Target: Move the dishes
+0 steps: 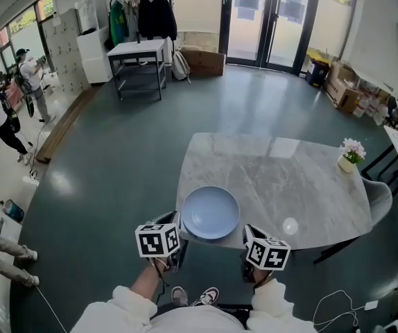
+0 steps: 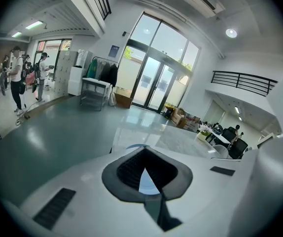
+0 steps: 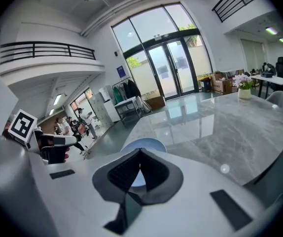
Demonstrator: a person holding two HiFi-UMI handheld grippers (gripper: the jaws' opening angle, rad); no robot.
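Plate (image 1: 211, 212) at table (image 1: 303, 186) near edge, overhanging slightly. Left gripper (image 1: 179, 229) pinching left rim, right gripper (image 1: 246, 232) pinching right rim. Lift level, both together, grips even. Mind vase (image 1: 350, 157) far right.

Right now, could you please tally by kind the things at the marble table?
light blue plate: 1
vase of flowers: 1
Total: 2
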